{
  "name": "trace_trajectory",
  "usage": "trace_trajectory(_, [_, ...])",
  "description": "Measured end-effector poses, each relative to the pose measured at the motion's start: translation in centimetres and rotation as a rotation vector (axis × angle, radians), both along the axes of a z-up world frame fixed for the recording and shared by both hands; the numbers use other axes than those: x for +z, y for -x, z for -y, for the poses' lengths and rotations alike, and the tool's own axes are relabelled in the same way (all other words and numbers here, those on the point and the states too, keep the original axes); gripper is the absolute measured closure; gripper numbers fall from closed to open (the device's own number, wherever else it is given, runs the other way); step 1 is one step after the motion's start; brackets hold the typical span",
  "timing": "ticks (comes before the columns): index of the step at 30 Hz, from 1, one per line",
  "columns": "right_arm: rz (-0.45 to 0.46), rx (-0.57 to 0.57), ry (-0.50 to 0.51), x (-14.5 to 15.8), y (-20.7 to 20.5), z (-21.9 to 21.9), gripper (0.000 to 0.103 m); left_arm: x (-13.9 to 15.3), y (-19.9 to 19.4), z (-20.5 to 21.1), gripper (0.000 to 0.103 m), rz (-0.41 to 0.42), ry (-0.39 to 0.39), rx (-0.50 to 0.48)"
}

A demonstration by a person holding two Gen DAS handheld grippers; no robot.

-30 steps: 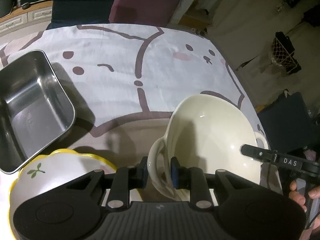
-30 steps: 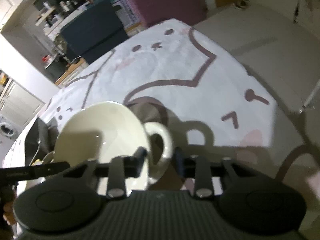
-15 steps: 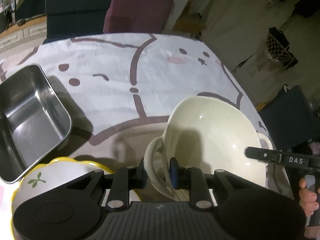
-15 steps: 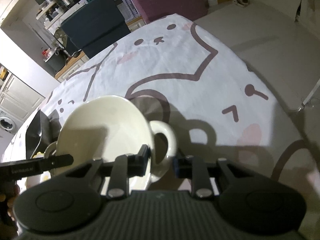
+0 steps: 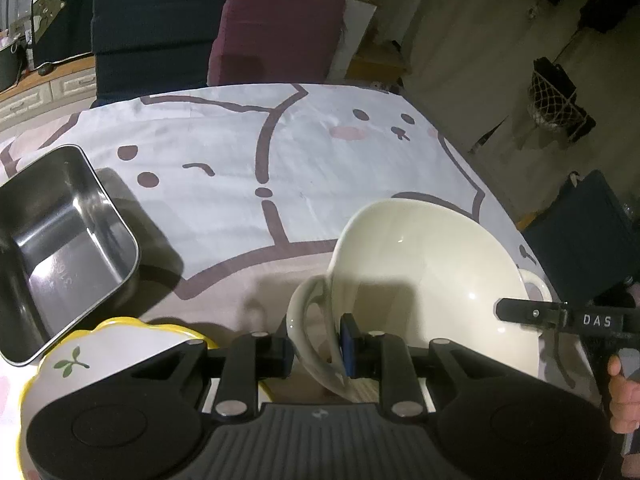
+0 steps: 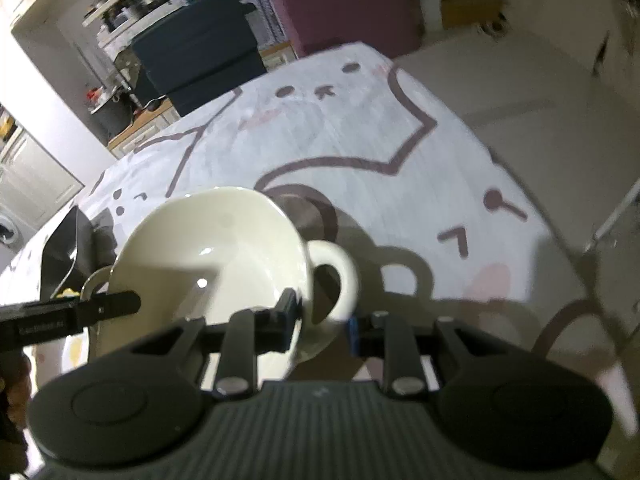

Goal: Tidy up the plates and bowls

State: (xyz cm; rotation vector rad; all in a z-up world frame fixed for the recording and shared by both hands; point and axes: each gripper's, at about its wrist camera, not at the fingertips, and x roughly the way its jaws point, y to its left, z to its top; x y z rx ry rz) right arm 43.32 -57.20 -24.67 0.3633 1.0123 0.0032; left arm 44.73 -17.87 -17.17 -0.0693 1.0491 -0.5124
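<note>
1. Cream ceramic bowl with two loop handles sits tilted at the near right of the desk, which is covered by a white cloth printed with brown-outlined cartoon cats.
2. Left claw is clamped on the bowl's left loop handle, one pad on either side of the loop.
3. Right claw is clamped on the opposite loop handle, which passes between its pads.
4. From the left wrist view, the right claw's black finger reaches the bowl's far-right handle, with a person's hand at the right edge.
5. White scalloped plate with a yellow rim and a green sprig motif lies at the near left, partly hidden under the left claw's body.
6. Rectangular stainless steel pan stands at the left, just beyond the plate; whether they touch I cannot tell.
7. Dark blue and maroon cushioned blocks stand beyond the desk's far edge.
</note>
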Motion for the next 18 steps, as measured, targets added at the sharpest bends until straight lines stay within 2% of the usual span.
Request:
trace_trajectory(6, [0.011,-0.057,-0.071,0.2,-0.1,1.5,0.069,-0.1,-0.5,-0.3,0.079,-0.028,0.017,0.008])
trace_trajectory(18, [0.010,-0.028,-0.059,0.1,-0.3,1.3,0.071,0.2,-1.0,-0.7,0.075,-0.067,0.022,0.026])
